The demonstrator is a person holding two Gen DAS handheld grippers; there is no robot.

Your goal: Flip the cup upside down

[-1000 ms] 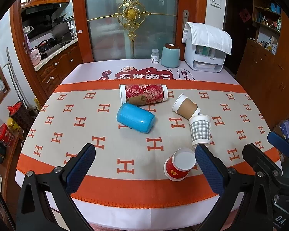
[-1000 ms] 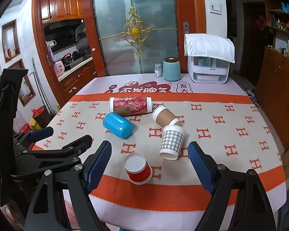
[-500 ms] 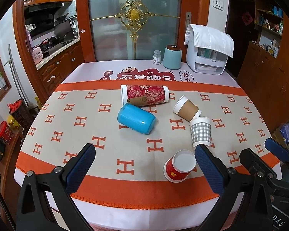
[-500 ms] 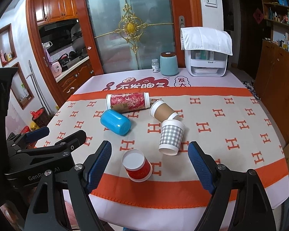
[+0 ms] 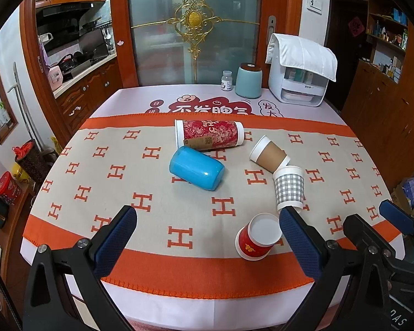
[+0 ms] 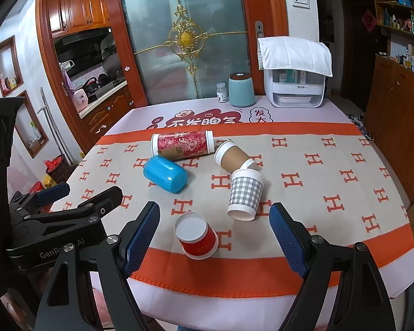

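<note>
Several cups lie on their sides on the patterned tablecloth: a red paper cup (image 5: 258, 237) (image 6: 197, 234) nearest me, a grey checked cup (image 5: 289, 189) (image 6: 245, 194), a brown sleeved cup (image 5: 270, 155) (image 6: 234, 157), a blue plastic cup (image 5: 196, 168) (image 6: 165, 170) and a tall red patterned cup (image 5: 209, 136) (image 6: 182, 145). My left gripper (image 5: 207, 237) is open and empty above the table's near edge. My right gripper (image 6: 214, 234) is open and empty, its fingers either side of the red paper cup but short of it. The left gripper also shows in the right wrist view (image 6: 80, 195).
At the far edge of the table (image 5: 140, 96) stand a teal canister (image 5: 248, 80), a small white bottle (image 5: 227, 80) and a white appliance under a cloth (image 5: 300, 81). Wooden cabinets (image 5: 386, 104) stand to the right, a kitchen doorway to the left.
Both grippers have drifted slightly up and back, so the table sits a little lower in view. The cups have not moved. Both grippers stay open.
</note>
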